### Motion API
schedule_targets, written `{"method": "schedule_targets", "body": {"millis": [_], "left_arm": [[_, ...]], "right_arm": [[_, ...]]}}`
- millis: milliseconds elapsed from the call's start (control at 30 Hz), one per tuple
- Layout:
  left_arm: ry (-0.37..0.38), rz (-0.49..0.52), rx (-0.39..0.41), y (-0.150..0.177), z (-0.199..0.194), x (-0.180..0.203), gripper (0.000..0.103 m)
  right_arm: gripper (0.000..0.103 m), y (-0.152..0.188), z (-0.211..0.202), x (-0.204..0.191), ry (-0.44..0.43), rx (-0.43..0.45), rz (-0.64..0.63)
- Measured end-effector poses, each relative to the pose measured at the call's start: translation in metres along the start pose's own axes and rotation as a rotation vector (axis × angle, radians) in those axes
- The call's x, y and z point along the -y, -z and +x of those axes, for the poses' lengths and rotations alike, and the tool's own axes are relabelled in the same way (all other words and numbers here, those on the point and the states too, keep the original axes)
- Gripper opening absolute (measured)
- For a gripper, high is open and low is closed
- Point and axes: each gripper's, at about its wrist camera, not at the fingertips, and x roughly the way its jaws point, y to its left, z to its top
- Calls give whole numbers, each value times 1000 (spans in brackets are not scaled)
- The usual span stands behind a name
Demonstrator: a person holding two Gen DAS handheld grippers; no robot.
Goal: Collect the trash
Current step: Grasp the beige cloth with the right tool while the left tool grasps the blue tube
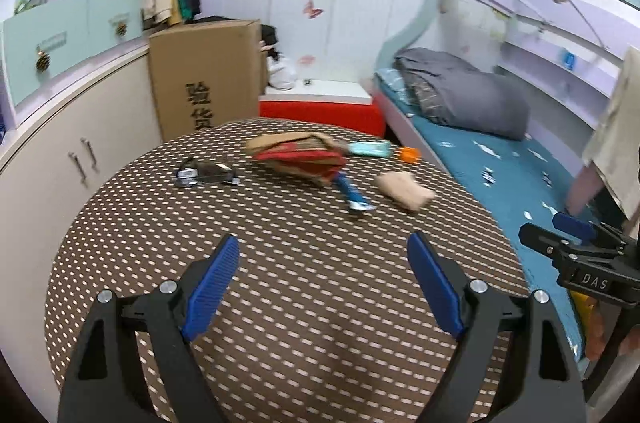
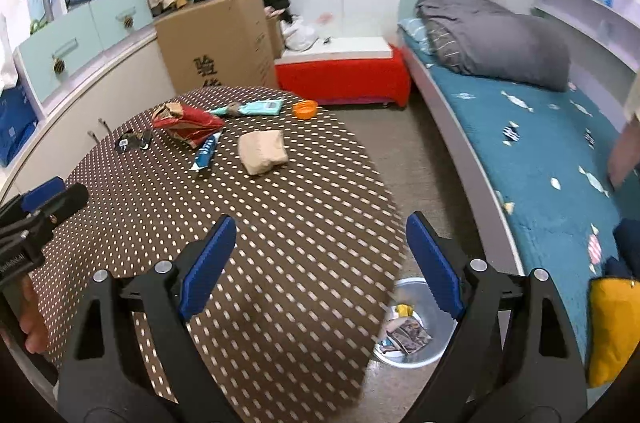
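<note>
With both the left tongs (image 1: 324, 287) and right tongs (image 2: 320, 263) spread wide and empty, reach well ahead across the tabletop (image 2: 260, 223) to the red wrapper (image 2: 186, 127), then drop it into the bin (image 2: 416, 323) just below the right tongs.

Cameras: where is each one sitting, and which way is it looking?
Left wrist: on the left gripper, jaws open, looking down over the dotted table toward the bed; right gripper shows at the edge.
Right wrist: on the right gripper, open, above the table edge and bin; left gripper visible.
Both share the red bag.
</note>
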Motion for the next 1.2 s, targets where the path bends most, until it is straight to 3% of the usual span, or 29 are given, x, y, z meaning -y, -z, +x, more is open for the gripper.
{"method": "schedule_targets", "body": {"millis": [367, 567, 633, 767, 1133, 1200], "left_arm": [[-18, -35, -59, -22, 46, -45, 84], [-6, -16, -109, -29, 75, -44, 84], [9, -6, -129, -30, 83, -39, 84], [29, 15, -169, -34, 99, -25, 84], [46, 101, -251, -46, 151, 29, 83], [35, 118, -265, -46, 161, 35, 71]], "right_arm": [[85, -35, 87, -41, -31, -87, -81], [85, -47, 130, -49, -8, -131, -114], [79, -50, 140, -50, 0, -139, -131], [29, -51, 149, -49, -7, -156, -135], [29, -68, 138, -7, -29, -115, -11], [29, -67, 135, 1, -22, -111, 3]]}}
